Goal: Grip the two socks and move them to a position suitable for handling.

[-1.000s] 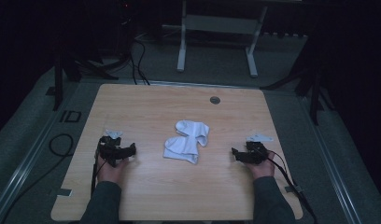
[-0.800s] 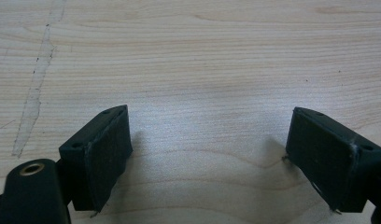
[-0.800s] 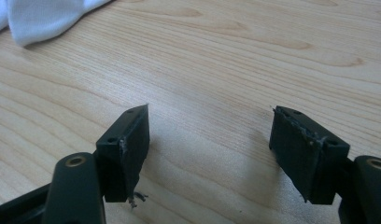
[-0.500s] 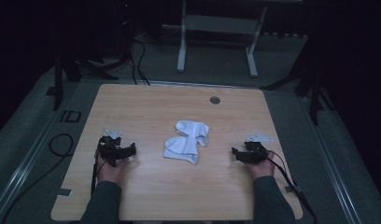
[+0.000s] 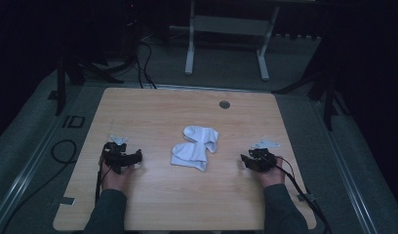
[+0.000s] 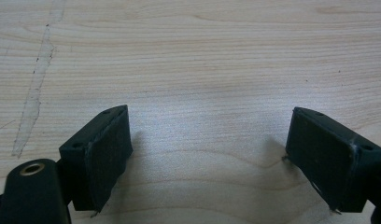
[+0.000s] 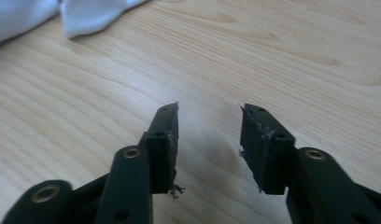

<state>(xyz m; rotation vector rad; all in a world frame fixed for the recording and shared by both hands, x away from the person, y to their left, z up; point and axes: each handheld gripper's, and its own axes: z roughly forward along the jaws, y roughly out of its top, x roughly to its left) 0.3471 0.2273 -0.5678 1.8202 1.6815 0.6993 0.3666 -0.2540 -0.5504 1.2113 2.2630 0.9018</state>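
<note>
Pre-grasp, I reckon: nothing picked up. White cloth (image 5: 194,147) lies crumpled mid-table (image 5: 153,204), between the two grippers, well apart from each. Left gripper (image 5: 123,157) rests on the wood, jaws spread wide, empty. Right gripper (image 5: 255,161) has its jaws part open, empty; cloth edge (image 7: 48,14) ahead in its view. Next move likely calls for both to close in on the cloth and pinch opposite edges.

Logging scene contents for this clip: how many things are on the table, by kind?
White cloth: 1
Grippers: 2, left gripper and right gripper, both with jaws open and nothing between them
Round grommet in the table: 1
Total: 4
</note>
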